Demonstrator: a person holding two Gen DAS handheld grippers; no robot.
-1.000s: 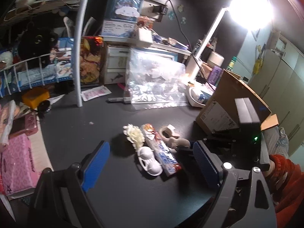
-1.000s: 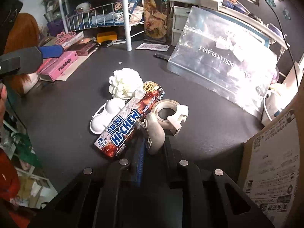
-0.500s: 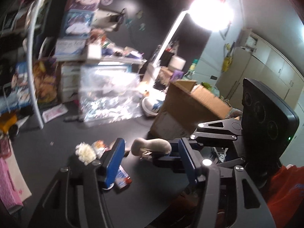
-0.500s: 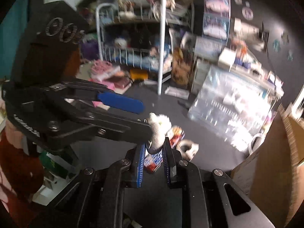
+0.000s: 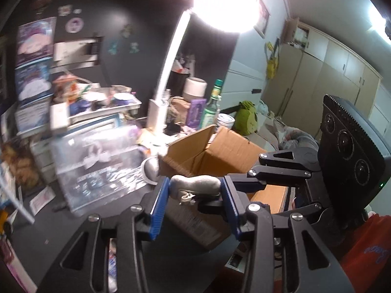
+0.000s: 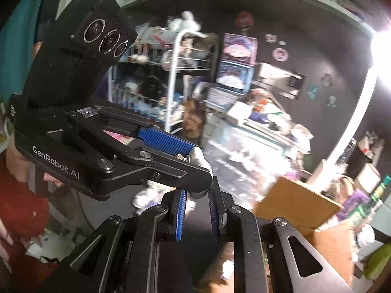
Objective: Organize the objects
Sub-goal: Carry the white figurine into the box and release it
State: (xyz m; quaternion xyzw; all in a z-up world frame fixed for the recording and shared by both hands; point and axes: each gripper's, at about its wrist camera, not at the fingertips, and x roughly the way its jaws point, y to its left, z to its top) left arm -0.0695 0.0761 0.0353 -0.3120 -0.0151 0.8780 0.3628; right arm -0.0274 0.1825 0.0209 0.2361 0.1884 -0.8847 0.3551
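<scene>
At the far left of the left wrist view, blurred boxes and a shelf of clutter stand against the dark wall, and a clear plastic bag point(image 5: 97, 161) lies on the black table point(image 5: 80, 222) in front of them. A white desk lamp point(image 5: 168, 73) rises behind the bag, its head a bright glare.

In the middle, the left gripper point(image 5: 194, 195) has its blue pads closed in on the two ends of a beige fuzzy hair clip point(image 5: 195, 185), which hangs in the air, lengthwise between them, with its metal clasp on the underside. Both pads touch the clip.

The right gripper point(image 5: 246, 190) reaches in from the right of that view, and its fingers meet the right-hand end of the same clip. In the right wrist view, the right gripper point(image 6: 196, 202) has its jaws spread a little, with the pale end of the clip point(image 6: 199, 158) sitting between and just above its blue pads; whether they press on it I cannot tell, as the left gripper's finger point(image 6: 161, 168) covers the contact.

Behind and below the clip stands an open cardboard box point(image 5: 220, 151), its flaps up, near the right edge of the table. Further right, beige cupboards line the far wall.

In the right wrist view a white wire rack point(image 6: 176, 78) of soft toys stands far left, beyond the left gripper.
</scene>
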